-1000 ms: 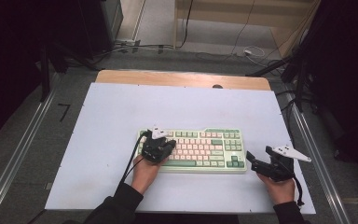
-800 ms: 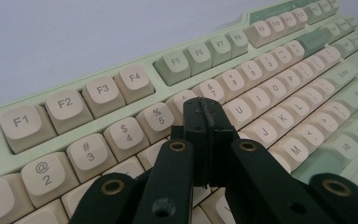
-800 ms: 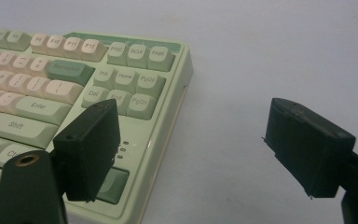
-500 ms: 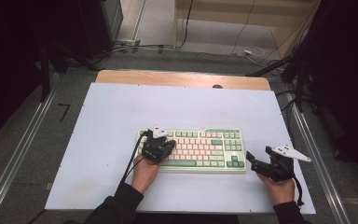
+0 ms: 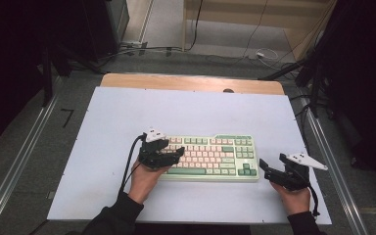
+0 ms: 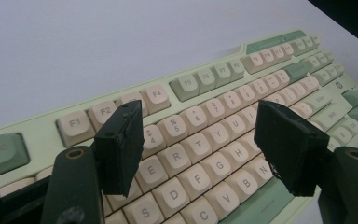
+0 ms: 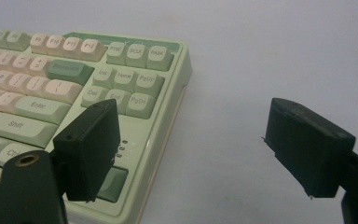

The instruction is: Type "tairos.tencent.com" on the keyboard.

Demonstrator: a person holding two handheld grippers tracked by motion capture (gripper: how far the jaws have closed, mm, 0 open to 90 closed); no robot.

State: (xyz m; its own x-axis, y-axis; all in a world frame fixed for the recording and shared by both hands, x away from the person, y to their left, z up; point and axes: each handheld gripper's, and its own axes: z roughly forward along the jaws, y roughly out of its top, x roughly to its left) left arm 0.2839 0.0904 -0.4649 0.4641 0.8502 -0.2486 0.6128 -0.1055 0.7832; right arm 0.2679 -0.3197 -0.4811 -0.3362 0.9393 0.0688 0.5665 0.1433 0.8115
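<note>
- The left gripper point(image 5: 172, 155) is hovering over the left end of the keyboard, lower centre of the high view; its jaws have just been opening and are standing apart above the letter keys, with nothing clamped between them.
- The right gripper point(image 5: 266, 169) is sitting at lower right, just beside the keyboard's right end, jaws spread wide and empty.
- The green-and-cream mechanical keyboard point(image 5: 215, 155) is lying flat on the white table mat point(image 5: 186, 110), near its front edge.
</note>
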